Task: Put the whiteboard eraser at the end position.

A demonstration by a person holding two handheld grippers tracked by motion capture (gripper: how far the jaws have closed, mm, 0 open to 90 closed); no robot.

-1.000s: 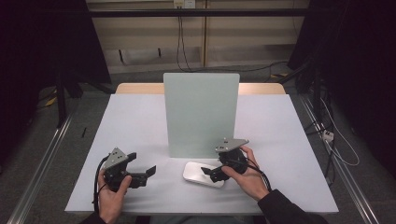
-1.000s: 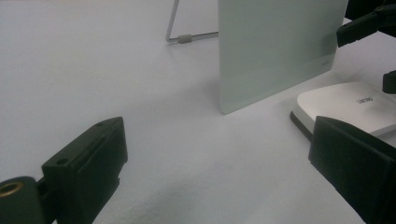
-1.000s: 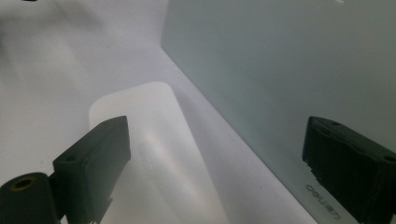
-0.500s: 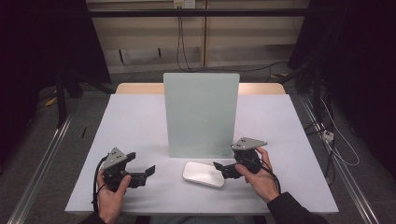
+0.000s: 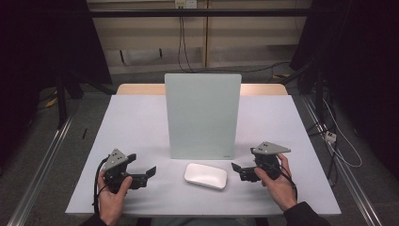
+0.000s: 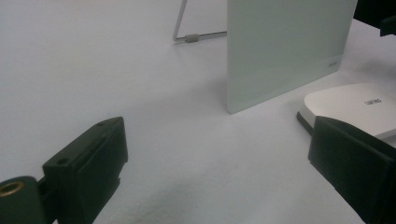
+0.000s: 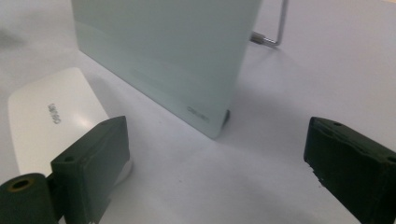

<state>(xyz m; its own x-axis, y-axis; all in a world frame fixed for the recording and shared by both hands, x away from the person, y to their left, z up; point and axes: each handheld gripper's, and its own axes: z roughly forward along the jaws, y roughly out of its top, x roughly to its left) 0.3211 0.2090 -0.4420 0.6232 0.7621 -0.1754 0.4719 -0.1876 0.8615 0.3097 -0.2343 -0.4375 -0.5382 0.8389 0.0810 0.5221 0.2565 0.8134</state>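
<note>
The white table (image 5: 141, 122) spreads out under me, and standing upright at its middle is the pale green board (image 5: 203, 115), propped from behind on a thin metal wire stand (image 6: 187, 37) that I catch past its edge in my left gripper view. Just in front of the board's lower edge, near it but apart, the flat white device (image 5: 205, 175) lies on the tabletop, a rounded slab with small grey lettering on top and a dark underside showing at its near rim. I've got my left gripper (image 5: 143, 175) low over the table to the left of the device, jaws spread wide with nothing between them; along them the device's corner sits just beyond my right-hand jaw, not touching as far as I can tell. My right gripper (image 5: 239, 170) hangs on the other side, just beside the device's right end, jaws wide apart too and holding nothing; along them, the device lies beyond the left jaw, and the board's bottom corner, bearing a tiny logo, stands between the two jaws farther off. So the device lies free between my two grippers, neither one on it.
</note>
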